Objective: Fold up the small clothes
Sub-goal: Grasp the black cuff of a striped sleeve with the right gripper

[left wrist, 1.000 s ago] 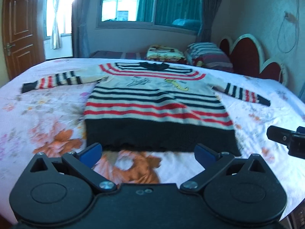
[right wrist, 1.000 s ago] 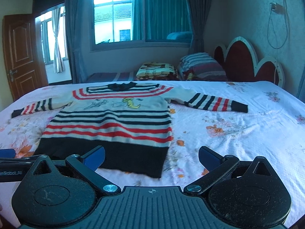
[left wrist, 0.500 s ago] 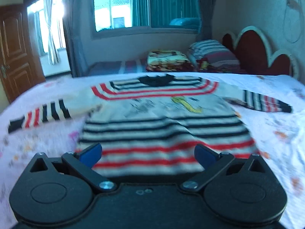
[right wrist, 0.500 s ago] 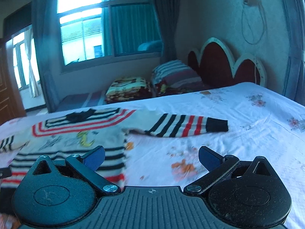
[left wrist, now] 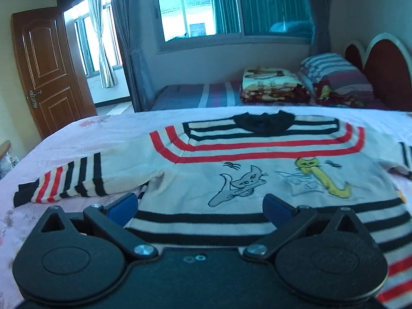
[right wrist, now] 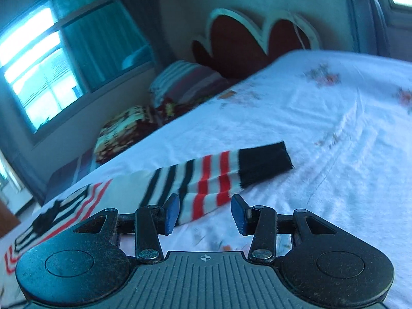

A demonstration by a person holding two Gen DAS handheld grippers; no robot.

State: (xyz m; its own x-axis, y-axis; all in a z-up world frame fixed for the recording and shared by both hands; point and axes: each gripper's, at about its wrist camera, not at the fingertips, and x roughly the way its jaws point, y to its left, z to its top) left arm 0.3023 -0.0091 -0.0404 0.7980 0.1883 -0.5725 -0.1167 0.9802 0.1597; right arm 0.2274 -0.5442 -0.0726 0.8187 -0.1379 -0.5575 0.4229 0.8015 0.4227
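Observation:
A small striped sweater (left wrist: 257, 170) with cat pictures lies flat on the bed, neck away from me. Its left sleeve (left wrist: 67, 180) stretches out to the left. My left gripper (left wrist: 199, 209) is open and empty, low over the sweater's body near the left armpit. In the right wrist view the right sleeve (right wrist: 216, 177) with its black cuff (right wrist: 265, 163) lies on the sheet. My right gripper (right wrist: 204, 212) is open and empty, its jaws partly narrowed, just in front of the sleeve's striped part.
The bed has a white floral sheet (right wrist: 334, 134). Pillows (left wrist: 334, 77) and a folded blanket (left wrist: 273, 85) lie by the red headboard (right wrist: 257, 38). A wooden door (left wrist: 49, 72) stands open at the left, a window (left wrist: 200, 7) behind.
Both grippers moved forward over the bed. The left one went up along the sweater body toward the left armpit. The right one swung right and closed in on the right sleeve, its jaws narrowing.

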